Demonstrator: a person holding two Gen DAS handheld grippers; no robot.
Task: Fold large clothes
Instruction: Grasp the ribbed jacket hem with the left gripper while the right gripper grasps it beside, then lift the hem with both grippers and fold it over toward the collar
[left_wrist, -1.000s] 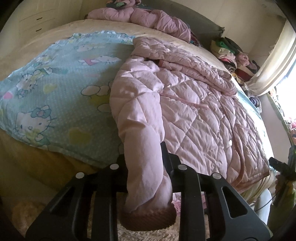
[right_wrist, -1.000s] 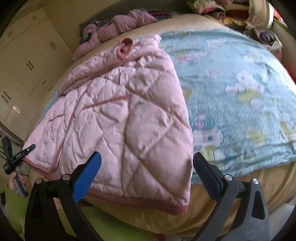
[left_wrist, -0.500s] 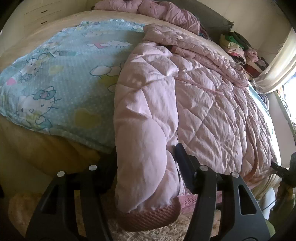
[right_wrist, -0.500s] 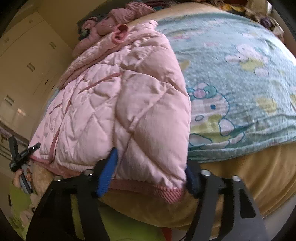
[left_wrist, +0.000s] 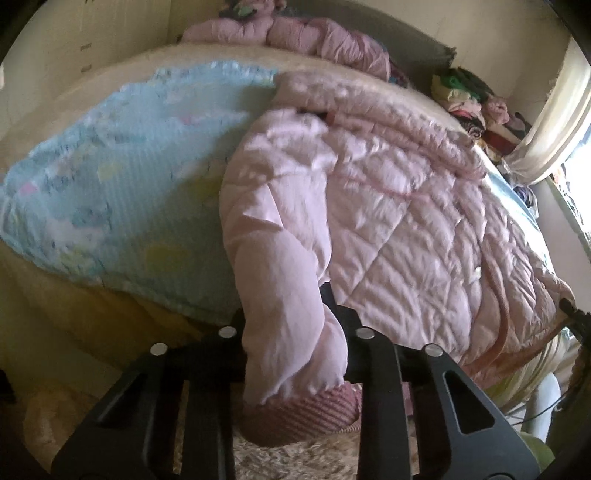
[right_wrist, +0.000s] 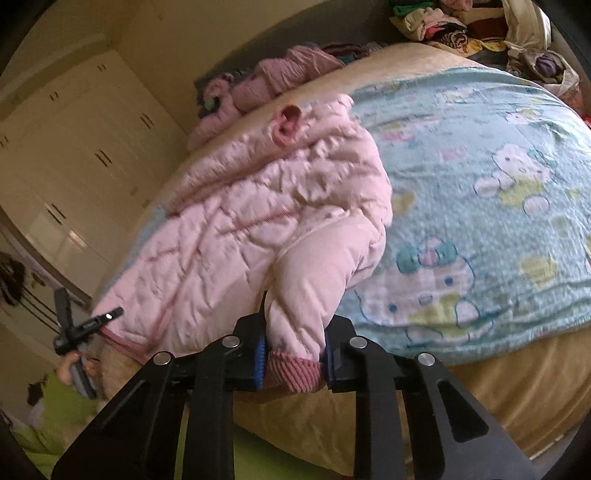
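Note:
A large pink quilted jacket (left_wrist: 399, 221) lies spread on the bed over a light blue cartoon-print blanket (left_wrist: 122, 206). My left gripper (left_wrist: 291, 332) is shut on the jacket's sleeve near its ribbed dark pink cuff (left_wrist: 306, 417), which hangs below the jaws. In the right wrist view the jacket (right_wrist: 236, 236) reaches the bed's near edge. My right gripper (right_wrist: 293, 354) is shut on the jacket's ribbed hem corner (right_wrist: 291, 373). A second ribbed cuff (right_wrist: 286, 123) sticks up at the far end.
More pink padded clothes (left_wrist: 295, 33) lie at the bed's head. A pile of mixed clothes (left_wrist: 476, 96) sits at the far right. White wardrobes (right_wrist: 66, 177) stand left of the bed. The blanket (right_wrist: 480, 206) covers the right half of the bed.
My right gripper has closed on the jacket's hem corner; it was open a second ago. My left gripper keeps its grip on the sleeve and has shifted slightly.

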